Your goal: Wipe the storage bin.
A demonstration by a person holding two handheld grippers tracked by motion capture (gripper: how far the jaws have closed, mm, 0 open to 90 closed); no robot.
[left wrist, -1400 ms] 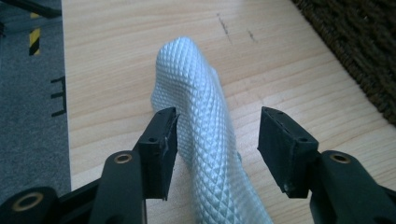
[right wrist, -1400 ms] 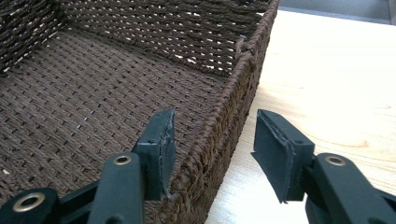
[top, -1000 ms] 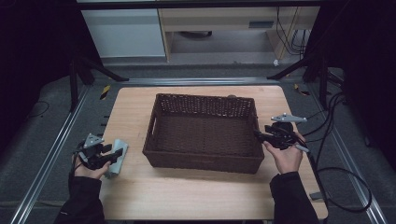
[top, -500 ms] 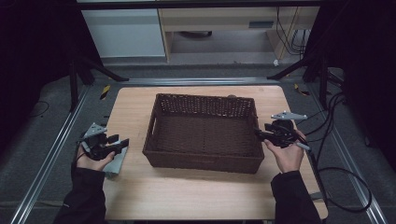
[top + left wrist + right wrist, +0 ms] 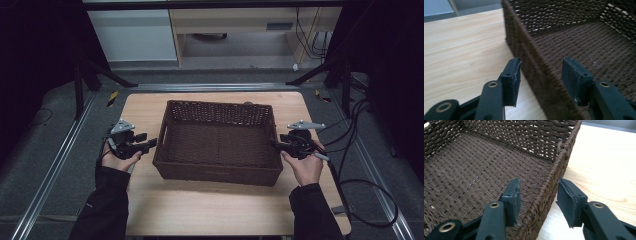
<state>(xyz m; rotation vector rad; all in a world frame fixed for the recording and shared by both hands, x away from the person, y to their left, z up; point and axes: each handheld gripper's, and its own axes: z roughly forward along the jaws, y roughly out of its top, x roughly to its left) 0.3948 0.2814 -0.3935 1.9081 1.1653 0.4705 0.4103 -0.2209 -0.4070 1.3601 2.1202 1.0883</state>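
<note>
We see the left gripper (image 5: 540, 72) and right gripper (image 5: 537, 195) spread apart, each straddling a side wall of the dark brown woven rectangular basket (image 5: 217, 145) on the wooden desk (image 5: 220, 210).

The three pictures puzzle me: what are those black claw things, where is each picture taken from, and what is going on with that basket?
A person sits at a light wooden table and holds a hand tool with two black jaws in each hand. There is no robot arm.

The high view looks down from above the person. It shows the left gripper at one short side of the dark brown woven rectangular basket and the right gripper at the opposite side.

The other two pictures come from small cameras that ride on the tools and look along their jaws. In the left gripper view, the open jaws straddle the basket's wall, one inside and one outside. The right gripper view shows the same at its wall.

Neither tool has closed yet, so nothing is held. The basket looks empty. A two-handed grip on the basket seems likely next.
</note>
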